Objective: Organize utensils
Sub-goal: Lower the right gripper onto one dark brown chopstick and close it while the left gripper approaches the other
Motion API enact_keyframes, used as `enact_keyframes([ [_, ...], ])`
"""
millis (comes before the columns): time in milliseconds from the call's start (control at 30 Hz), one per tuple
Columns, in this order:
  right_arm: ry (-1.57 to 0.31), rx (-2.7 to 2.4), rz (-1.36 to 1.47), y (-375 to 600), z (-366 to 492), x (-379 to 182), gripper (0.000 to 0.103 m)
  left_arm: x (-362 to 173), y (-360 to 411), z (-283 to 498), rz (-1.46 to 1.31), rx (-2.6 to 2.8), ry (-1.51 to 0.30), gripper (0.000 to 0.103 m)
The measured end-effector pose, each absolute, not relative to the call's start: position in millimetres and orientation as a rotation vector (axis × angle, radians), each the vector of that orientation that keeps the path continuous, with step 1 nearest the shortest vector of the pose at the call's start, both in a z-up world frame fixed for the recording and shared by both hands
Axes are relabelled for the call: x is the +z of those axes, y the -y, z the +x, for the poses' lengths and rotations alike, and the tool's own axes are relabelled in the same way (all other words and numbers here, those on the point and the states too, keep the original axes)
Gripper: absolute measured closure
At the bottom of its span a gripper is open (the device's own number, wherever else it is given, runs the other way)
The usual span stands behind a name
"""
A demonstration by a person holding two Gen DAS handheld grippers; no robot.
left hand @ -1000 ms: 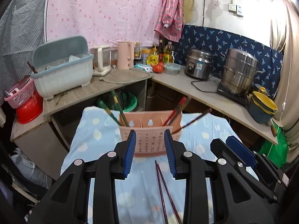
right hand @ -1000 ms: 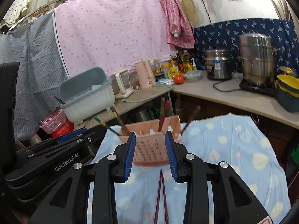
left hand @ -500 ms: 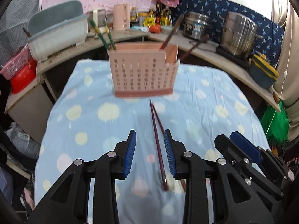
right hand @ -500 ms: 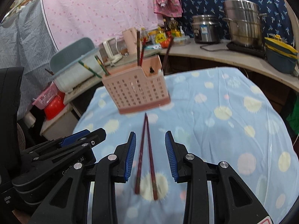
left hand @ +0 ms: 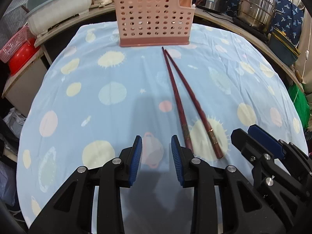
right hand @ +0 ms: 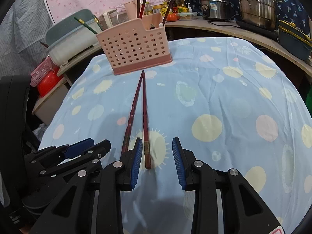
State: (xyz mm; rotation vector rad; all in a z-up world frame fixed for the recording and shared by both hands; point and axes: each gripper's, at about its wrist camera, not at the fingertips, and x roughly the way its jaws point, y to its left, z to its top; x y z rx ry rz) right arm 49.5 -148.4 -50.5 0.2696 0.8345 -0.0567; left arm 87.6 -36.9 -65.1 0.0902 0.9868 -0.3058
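Both grippers, left gripper (left hand: 156, 145) and right gripper (right hand: 156, 146), gape apart, holding nothing. Two dark red chopsticks (left hand: 180, 105) lie on blue cloth (left hand: 87, 97), tips near pink holder (left hand: 154, 17); one butt end sits between right jaws.

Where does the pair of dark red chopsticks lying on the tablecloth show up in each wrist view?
Left wrist: the chopsticks run from below the pink utensil holder toward lower right, butts right of the left gripper.
Right wrist: the chopsticks lie left of centre; one butt sits between the fingers of the right gripper.
Shared landmark: the pink utensil holder, just beyond their tips.
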Motion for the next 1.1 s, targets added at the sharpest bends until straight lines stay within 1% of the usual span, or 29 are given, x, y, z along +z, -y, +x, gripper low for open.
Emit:
enact_keyframes([
  [100,-0.851,-0.05,0.257,145.3,51.4,-57.2,0.071,-74.1,34.0,86.5,0.1,-0.299,-0.994,0.073],
  [267,-0.871,-0.048,0.243,141.8,56.3,-65.0,0.07,-74.1,32.2,83.9,0.112,-0.305,-0.965,0.073],
  [467,-0.89,-0.038,0.222,135.8,61.5,-70.9,0.071,-74.1,26.3,84.1,0.116,-0.289,-0.951,0.068],
  [600,-0.905,-0.036,0.221,134.8,65.5,-74.9,0.071,-74.4,24.6,85.0,0.11,-0.285,-0.952,0.067],
  [667,-0.907,-0.038,0.219,135.0,66.4,-75.5,0.072,-74.6,24.5,85.1,0.111,-0.286,-0.953,0.066],
  [767,-0.911,-0.044,0.21,135.9,67.5,-76.2,0.078,-74.6,25.6,84.8,0.111,-0.291,-0.954,0.061],
  [867,-0.913,-0.045,0.208,137.9,66.8,-76.6,0.085,-74.6,28.3,83.9,0.12,-0.294,-0.952,0.058],
  [900,-0.915,-0.048,0.21,139.6,66.4,-76.8,0.091,-74.4,29.1,83.4,0.12,-0.296,-0.952,0.058],
  [933,-0.916,-0.049,0.213,141.6,65.8,-77.1,0.094,-74.6,29.6,83.3,0.12,-0.297,-0.953,0.058],
  [1100,-0.913,-0.054,0.226,149.7,60.6,-76.9,0.095,-73.5,30.2,85.1,0.101,-0.304,-0.963,0.058],
])
